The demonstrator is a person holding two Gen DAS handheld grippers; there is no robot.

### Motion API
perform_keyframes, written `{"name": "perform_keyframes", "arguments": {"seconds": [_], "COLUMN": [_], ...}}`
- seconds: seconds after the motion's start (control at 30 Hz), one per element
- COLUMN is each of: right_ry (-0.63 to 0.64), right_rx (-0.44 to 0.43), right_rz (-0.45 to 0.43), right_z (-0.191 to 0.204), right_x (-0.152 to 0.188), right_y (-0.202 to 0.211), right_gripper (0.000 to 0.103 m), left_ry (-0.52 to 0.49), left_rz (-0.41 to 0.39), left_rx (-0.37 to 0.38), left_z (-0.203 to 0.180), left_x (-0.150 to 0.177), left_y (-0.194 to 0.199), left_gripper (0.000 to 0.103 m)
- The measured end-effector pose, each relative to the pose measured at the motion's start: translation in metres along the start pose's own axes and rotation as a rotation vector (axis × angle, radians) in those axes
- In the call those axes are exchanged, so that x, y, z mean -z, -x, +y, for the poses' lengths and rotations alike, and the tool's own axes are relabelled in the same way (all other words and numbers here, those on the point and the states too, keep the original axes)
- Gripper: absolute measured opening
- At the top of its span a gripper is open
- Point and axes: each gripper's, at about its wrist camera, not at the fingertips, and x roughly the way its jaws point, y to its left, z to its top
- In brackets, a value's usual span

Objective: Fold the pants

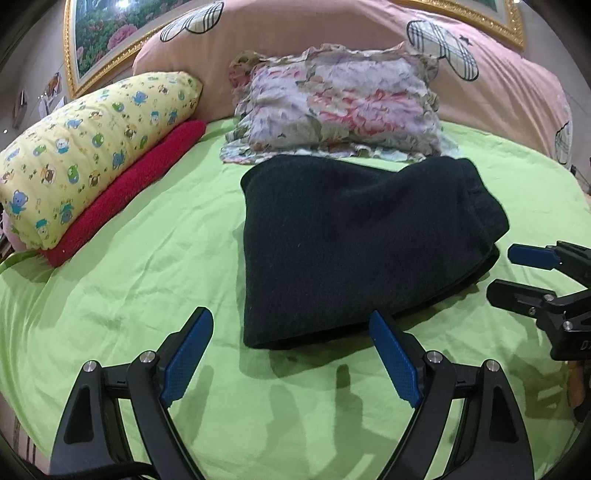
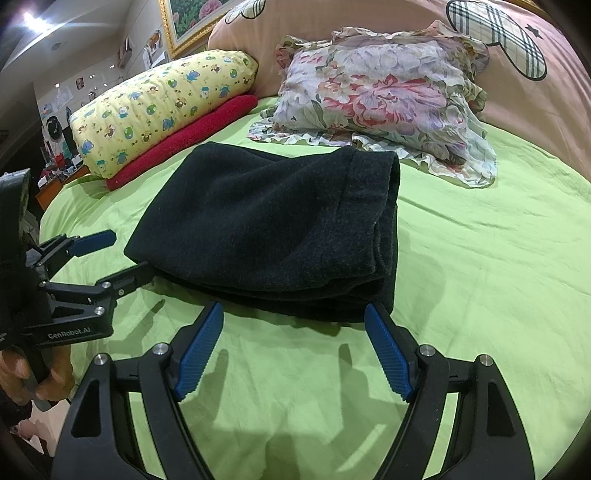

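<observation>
The dark navy pants [image 1: 354, 243] lie folded into a thick rectangular stack on the green bedsheet [image 1: 147, 280]; they also show in the right wrist view [image 2: 273, 232]. My left gripper [image 1: 291, 325] is open and empty, hovering just in front of the stack's near edge. It also shows at the left of the right wrist view [image 2: 125, 254], beside the stack's left corner. My right gripper [image 2: 293, 317] is open and empty, just short of the stack's near edge, and shows at the right of the left wrist view [image 1: 498, 273].
A floral pillow [image 1: 332, 107] lies behind the pants. A yellow cartoon-print pillow [image 1: 92, 147] rests on a red folded towel [image 1: 125, 192] at the left. A pink quilt [image 1: 332, 33] is piled at the back against the wall.
</observation>
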Motion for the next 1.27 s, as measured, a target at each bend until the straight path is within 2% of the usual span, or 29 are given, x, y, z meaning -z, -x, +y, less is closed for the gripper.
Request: {"name": "perform_keyframes", "arguments": {"seconds": [0.47,0.8,1.1,1.27], "right_ry": [-0.007,-0.019,-0.028,-0.048], "right_rx": [0.005,0.002,0.009,0.004], "right_rz": [-0.012,-0.031,-0.037,-0.039], "right_z": [-0.004,-0.008,-0.007,-0.007], "right_x": [-0.006,-0.007,-0.006,-0.010], "right_y": [0.004,0.007,0.010,0.011], "right_gripper": [0.079,0.079,0.079,0.079], "left_ry": [-0.018,-0.018,0.041,0.032], "left_rz": [-0.031,-0.046,-0.007,0.007], "left_rx": [-0.034,-0.019,-0.022,-0.032], "left_z": [-0.002,-0.004,0.004,-0.003], "left_x": [-0.013,-0.020,-0.027,-0.028], "left_y": [0.000,0.000,-0.006,-0.009], "left_gripper": [0.087,0.087,0.088,0.088]}}
